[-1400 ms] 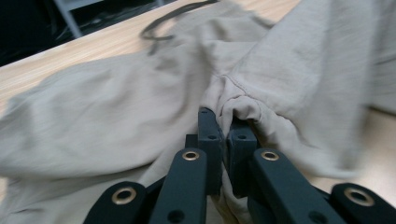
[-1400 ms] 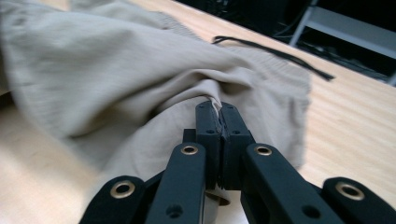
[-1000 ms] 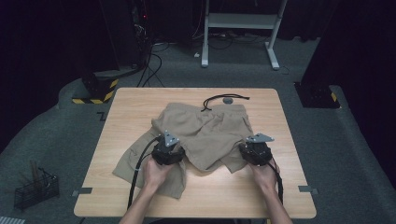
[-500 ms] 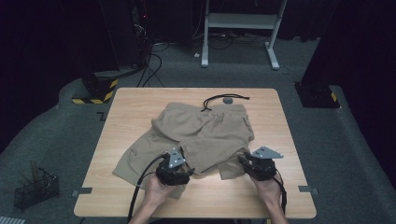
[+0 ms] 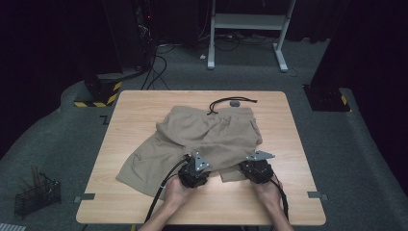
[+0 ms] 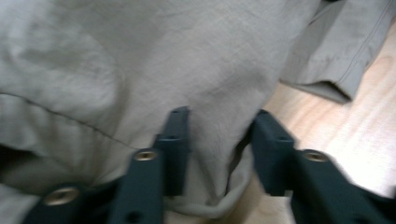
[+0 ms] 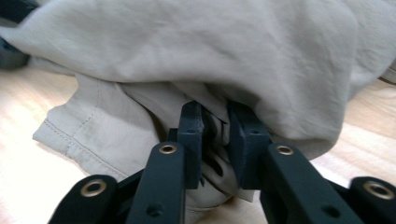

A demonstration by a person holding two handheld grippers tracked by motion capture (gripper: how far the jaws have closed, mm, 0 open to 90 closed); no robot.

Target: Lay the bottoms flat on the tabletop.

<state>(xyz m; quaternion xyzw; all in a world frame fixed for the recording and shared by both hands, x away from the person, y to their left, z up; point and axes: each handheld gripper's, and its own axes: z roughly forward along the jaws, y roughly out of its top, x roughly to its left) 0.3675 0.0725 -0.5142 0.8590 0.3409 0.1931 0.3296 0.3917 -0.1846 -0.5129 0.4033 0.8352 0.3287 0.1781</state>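
A: Where are the crumpled khaki cloth shorts?

B: Between your jaws. Your right gripper pinches a fold; your left gripper straddles cloth, jaws apart.

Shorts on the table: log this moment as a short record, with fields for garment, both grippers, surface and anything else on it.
garment: khaki shorts, rumpled, spread on the table
left gripper: jaws apart with a fold of the cloth between them, at the near edge of the shorts
right gripper: jaws shut on bunched cloth of the shorts
surface: wooden table
other item: black cord on the table beyond the waistband
off table: small wire basket on the floor
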